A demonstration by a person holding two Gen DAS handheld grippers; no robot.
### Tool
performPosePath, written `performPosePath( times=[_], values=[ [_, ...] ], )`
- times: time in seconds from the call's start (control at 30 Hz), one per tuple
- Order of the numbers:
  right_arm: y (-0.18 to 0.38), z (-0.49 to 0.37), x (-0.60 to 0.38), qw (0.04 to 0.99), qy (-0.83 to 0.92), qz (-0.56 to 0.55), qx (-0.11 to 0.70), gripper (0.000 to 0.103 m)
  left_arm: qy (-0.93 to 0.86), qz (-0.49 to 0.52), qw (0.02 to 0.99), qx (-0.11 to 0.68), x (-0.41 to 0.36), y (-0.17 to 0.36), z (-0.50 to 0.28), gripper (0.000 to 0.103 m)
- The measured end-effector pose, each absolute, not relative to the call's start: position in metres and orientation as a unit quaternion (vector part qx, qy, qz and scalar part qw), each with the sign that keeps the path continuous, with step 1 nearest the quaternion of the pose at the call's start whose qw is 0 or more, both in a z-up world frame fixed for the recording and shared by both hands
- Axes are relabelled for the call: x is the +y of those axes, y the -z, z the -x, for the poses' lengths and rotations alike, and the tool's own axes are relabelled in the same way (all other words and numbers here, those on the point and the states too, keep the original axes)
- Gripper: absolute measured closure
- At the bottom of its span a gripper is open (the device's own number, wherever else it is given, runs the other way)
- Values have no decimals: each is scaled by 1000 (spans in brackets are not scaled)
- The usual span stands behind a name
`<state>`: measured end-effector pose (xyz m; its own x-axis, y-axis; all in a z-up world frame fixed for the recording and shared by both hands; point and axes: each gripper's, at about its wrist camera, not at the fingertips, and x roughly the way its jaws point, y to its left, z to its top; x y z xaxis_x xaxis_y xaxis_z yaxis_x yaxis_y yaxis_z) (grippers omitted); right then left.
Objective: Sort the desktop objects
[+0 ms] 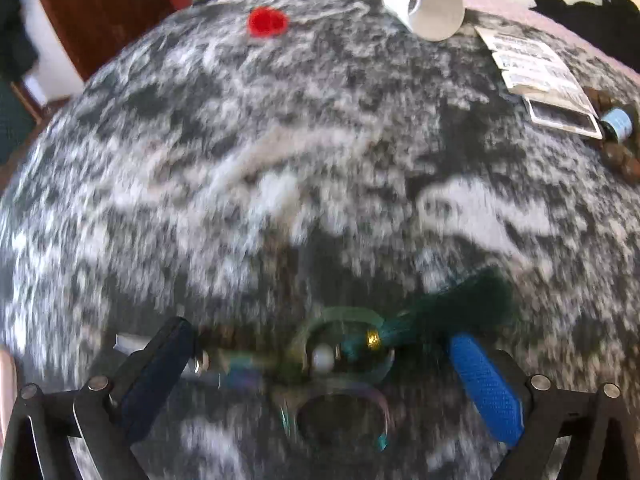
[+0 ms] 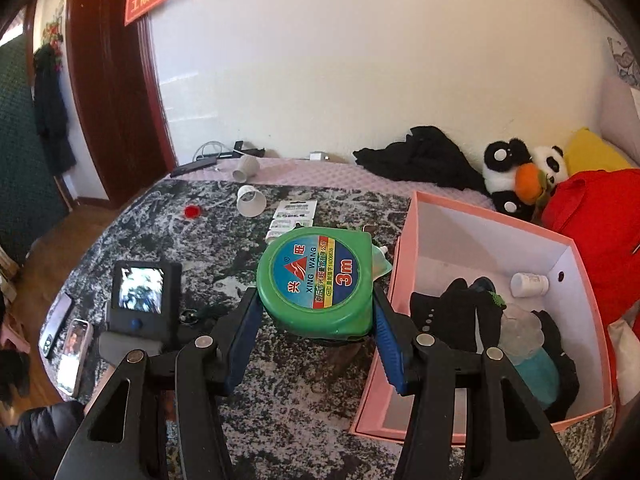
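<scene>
Tape measure (image 2: 318, 280) between right claw (image 2: 316, 316) pads

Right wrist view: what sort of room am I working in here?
Most likely a bedroom or living room at home, not a workshop. Stuffed pandas and a yellow pillow lie along the white wall, a dark coat hangs beside the wooden door, and a pink box holds sorted oddments.

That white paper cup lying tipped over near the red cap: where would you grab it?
Grip the white paper cup across its round side wall, coming down from above. It lies on its side on the mottled cloth with its open mouth showing, so the curved wall faces up with bare cloth around it; squeeze gently, since paper probably crushes.
</scene>
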<state>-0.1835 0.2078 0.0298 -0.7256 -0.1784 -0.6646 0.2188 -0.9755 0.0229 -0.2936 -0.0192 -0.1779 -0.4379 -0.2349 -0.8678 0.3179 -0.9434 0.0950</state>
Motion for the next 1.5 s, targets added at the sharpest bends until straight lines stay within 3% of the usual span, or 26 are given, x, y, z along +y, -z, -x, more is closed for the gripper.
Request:
performPosePath(
  times=[0.1,0.27,0.43,0.6,0.8,0.9,1.23,1.5],
  values=[
    [-28,185,207,107,928,-357,30,46,842,-513,163,45,-18,176,293,0],
    [-30,183,208,110,929,-353,23,46,841,-526,117,-53,3,171,293,0],
    [-39,175,214,114,932,-344,14,46,788,-595,-117,-107,-12,172,299,0],
    [-41,165,224,112,935,-337,5,46,768,-545,-253,-220,-23,175,257,0],
    [-30,165,227,106,932,-345,-8,46,807,-494,-268,-181,-25,177,246,4],
    [-29,161,225,109,934,-341,-12,46,822,-488,-251,-153,-21,167,245,46],
    [-45,138,240,106,945,-308,-12,46,854,-464,-192,-137,-40,144,235,46],
    [-53,123,260,102,949,-297,-22,46,890,-400,-184,-117,-32,90,216,46]
  ],
)
